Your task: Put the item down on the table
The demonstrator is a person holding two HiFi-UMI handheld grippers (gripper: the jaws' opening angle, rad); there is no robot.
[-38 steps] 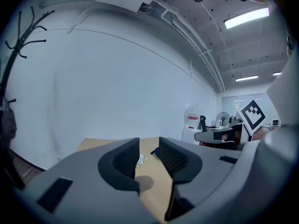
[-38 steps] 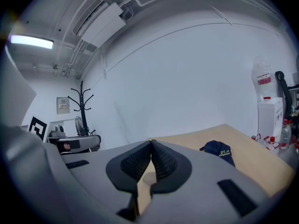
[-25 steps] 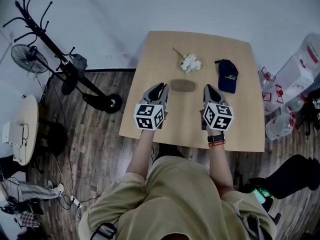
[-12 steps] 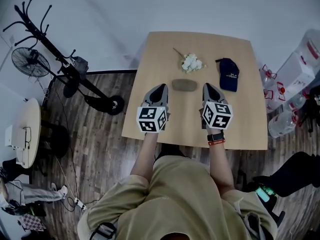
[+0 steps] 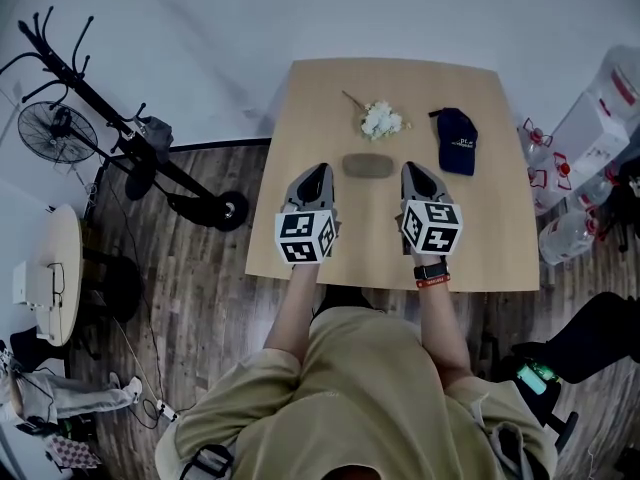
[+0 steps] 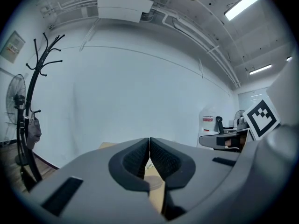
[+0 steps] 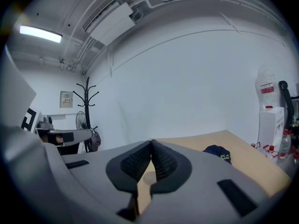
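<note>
Fingers [image 6: 133, 160] together — oblong item [image 5: 368, 165] left-to-right

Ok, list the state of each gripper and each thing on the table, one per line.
Left gripper: shut, empty.
Right gripper: shut, empty.
Grey pouch: flat on the table, not held.
White flowers: lying on their side.
Navy cap: resting, not held.

grey-brown oval pouch [image 5: 368, 165], soft-looking, closed up. lying flat on desk [image 5: 480, 258], long side running left-right, upper middle of head view frame. sitting on its own, nothing gripping it
</note>
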